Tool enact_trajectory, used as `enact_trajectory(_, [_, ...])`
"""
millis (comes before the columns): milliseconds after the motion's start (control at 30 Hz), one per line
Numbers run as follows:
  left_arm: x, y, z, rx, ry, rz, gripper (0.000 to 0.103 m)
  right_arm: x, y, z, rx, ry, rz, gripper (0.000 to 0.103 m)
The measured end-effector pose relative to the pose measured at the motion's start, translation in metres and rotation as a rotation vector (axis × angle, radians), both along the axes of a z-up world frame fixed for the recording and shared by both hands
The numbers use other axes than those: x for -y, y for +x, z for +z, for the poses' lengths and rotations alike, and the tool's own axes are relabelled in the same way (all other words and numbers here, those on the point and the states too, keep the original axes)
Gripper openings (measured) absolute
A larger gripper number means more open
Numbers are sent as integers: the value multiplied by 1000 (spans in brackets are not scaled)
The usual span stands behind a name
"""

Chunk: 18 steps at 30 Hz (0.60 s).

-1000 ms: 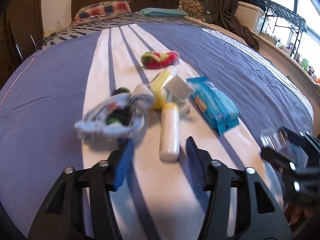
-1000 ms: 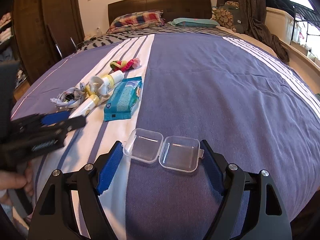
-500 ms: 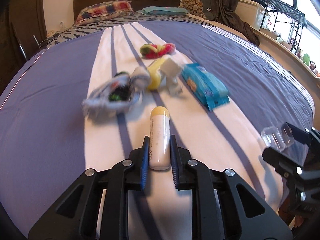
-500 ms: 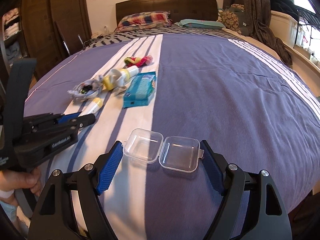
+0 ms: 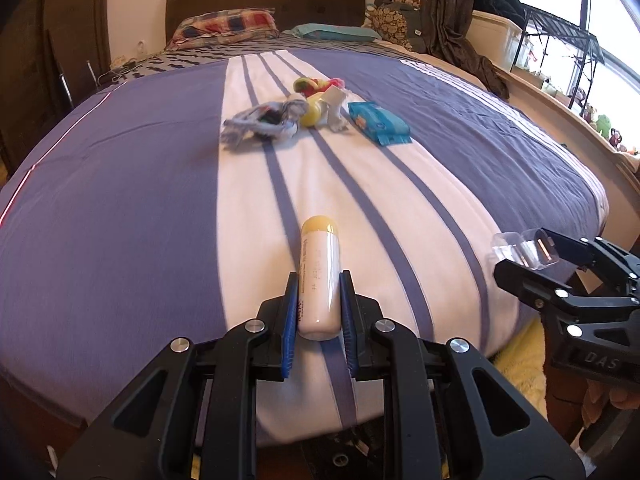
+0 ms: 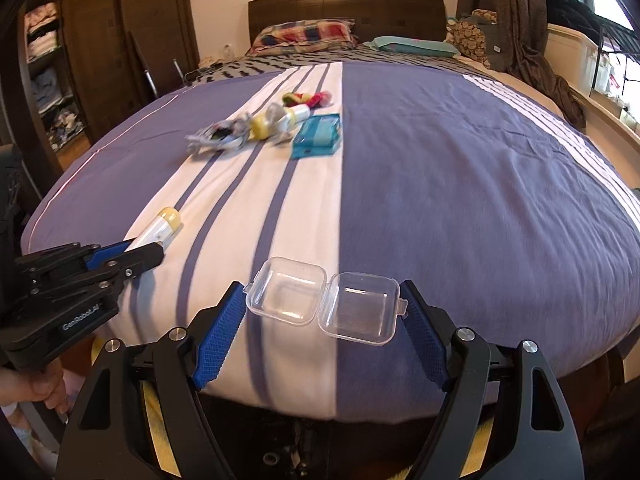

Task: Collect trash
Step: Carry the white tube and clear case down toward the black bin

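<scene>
White tube (image 5: pixel 318 280), yellow cap, clamped in left claw (image 5: pixel 319 322).

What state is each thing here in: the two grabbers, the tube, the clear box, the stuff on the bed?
Left gripper: shut on the tube.
Tube: capped, held at its base, clear of the pile.
Right gripper: gripping the clear box by its ends.
Clear box: lid open flat, looks empty.
Wipes pack: lying flat on the bed.
Yellow-capped bottle: lying on its side.
Bed: made, cover smooth.
</scene>
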<state>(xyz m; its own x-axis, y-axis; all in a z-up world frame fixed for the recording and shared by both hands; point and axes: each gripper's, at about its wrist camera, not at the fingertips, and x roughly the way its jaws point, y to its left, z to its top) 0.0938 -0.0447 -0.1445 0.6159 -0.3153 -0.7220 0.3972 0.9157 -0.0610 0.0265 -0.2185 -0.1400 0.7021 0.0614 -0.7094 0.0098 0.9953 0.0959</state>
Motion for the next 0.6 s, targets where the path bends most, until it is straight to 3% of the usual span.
enact_trajectory(300, [-17,-55,-18,-25,0,2,18,-17,-39,-12,-29,-4,49,78])
enact_trajectory(600, [-24,-89,-53,-115,9,-6,18,-30,-60,-35,-87,-1,78,78])
